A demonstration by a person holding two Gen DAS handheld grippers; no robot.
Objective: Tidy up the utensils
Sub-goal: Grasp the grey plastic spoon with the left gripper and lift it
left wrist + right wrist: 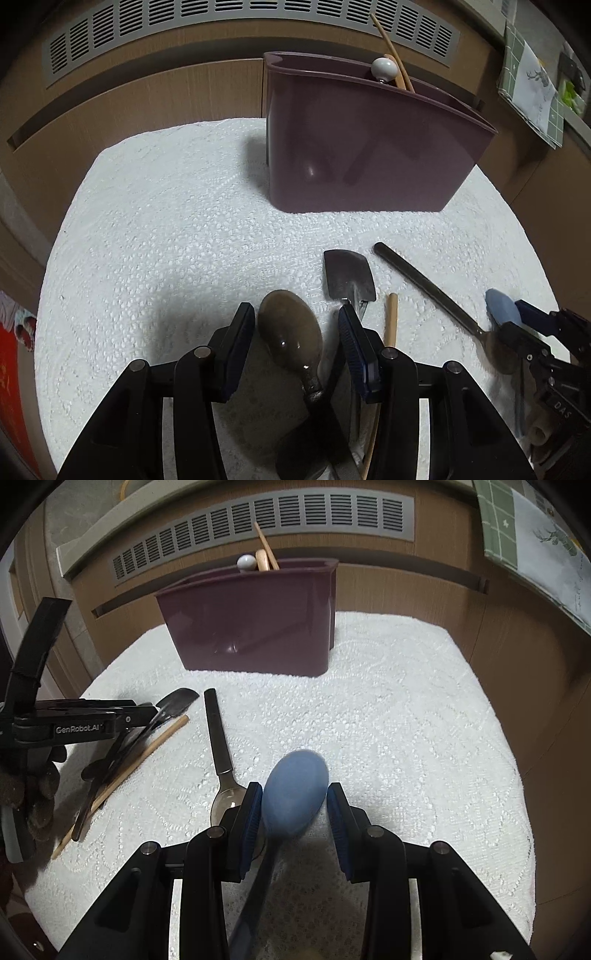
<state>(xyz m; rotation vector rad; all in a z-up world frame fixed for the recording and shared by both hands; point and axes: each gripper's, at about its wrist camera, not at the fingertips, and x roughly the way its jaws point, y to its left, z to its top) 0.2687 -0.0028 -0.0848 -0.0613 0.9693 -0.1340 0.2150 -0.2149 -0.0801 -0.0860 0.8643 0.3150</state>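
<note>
A purple utensil holder stands at the far side of a white mat, with a white-knobbed utensil and wooden sticks in it. My left gripper is open around a brown spoon lying on the mat. Beside it lie a small metal shovel-shaped spoon, a wooden chopstick and a dark-handled metal spoon. My right gripper stands open around a blue spoon, its bowl blurred between the fingers.
A wooden cabinet with a grey vent grille runs behind the mat. A green checked cloth hangs at the right. A red object sits at the far left edge.
</note>
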